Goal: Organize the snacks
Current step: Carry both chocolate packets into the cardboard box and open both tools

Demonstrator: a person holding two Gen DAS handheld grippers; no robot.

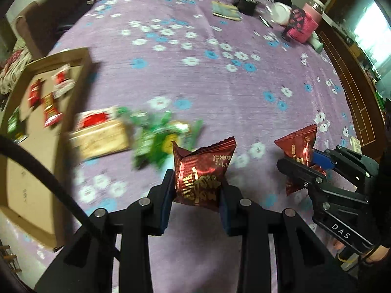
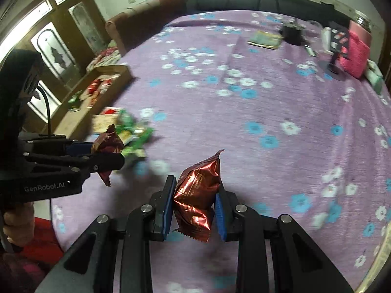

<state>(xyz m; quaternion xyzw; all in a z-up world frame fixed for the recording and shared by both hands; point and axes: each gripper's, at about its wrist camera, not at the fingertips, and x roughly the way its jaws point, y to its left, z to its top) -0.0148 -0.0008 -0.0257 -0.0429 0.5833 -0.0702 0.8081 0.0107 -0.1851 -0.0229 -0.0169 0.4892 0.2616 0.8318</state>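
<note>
My left gripper (image 1: 198, 190) is shut on a dark red foil snack packet (image 1: 202, 168), held above the purple flowered cloth. The right gripper (image 2: 195, 201) is shut on a second dark red packet (image 2: 198, 195). In the left wrist view the right gripper (image 1: 303, 163) shows at the right edge, pinching its red packet (image 1: 297, 146). The right wrist view has the left gripper (image 2: 107, 152) at the left with its packet (image 2: 107, 144). Green snack packets (image 1: 158, 139) and a beige-and-red packet (image 1: 100, 134) lie blurred on the cloth. A cardboard box (image 1: 75, 90) at the left holds several red packets (image 1: 51, 109).
Far across the cloth (image 1: 220, 85) sit a booklet (image 1: 226, 11), a black item (image 1: 246, 5), a white jar (image 1: 281, 12) and a pink knitted holder (image 1: 303, 28). A dark sofa (image 2: 256, 1) lines the far edge. A person's hand (image 2: 17, 219) grips the left handle.
</note>
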